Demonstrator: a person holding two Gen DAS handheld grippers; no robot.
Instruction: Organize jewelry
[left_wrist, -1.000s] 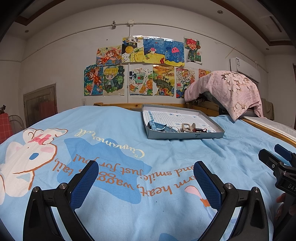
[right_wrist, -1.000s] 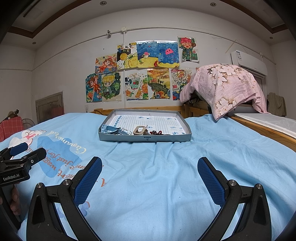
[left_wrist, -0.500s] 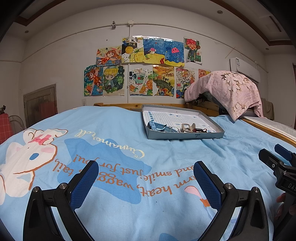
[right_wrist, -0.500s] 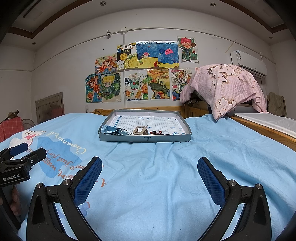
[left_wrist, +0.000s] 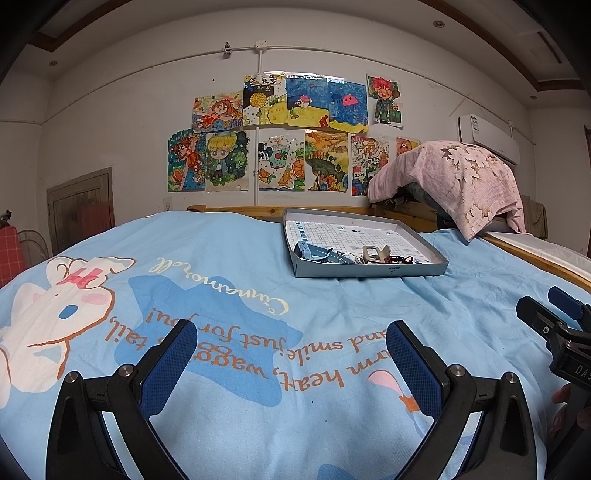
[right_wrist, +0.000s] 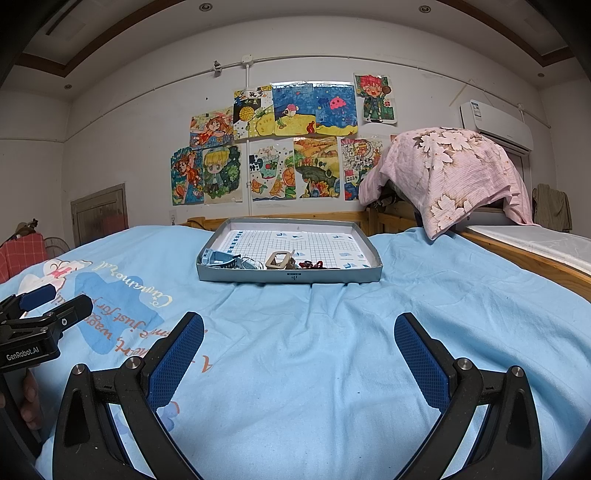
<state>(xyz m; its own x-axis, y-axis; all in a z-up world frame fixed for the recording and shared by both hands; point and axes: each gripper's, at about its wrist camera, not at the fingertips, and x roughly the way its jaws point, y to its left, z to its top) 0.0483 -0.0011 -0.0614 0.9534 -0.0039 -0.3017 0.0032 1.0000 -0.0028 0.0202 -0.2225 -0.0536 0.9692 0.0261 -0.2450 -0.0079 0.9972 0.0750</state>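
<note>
A shallow grey tray (left_wrist: 369, 270) (right_wrist: 288, 277) with a grid-patterned floor lies on the blue bedspread, well ahead of both grippers. Along its near wall lie a blue watch (left_wrist: 314, 252) (right_wrist: 221, 259), a beige buckle-like piece (left_wrist: 375, 253) (right_wrist: 279, 259) and a dark red beaded piece (right_wrist: 312, 264). My left gripper (left_wrist: 291, 356) hovers open over the printed lettering, nothing between its blue pads. My right gripper (right_wrist: 298, 350) is open too, empty, facing the tray straight on. Each gripper shows at the edge of the other's view.
The blue bedspread (right_wrist: 332, 350) with a cartoon rabbit print (left_wrist: 55, 314) covers the bed. A pink floral cloth (right_wrist: 450, 173) drapes something at the back right, by a wooden bed frame (right_wrist: 535, 258). Drawings (left_wrist: 288, 136) hang on the far wall.
</note>
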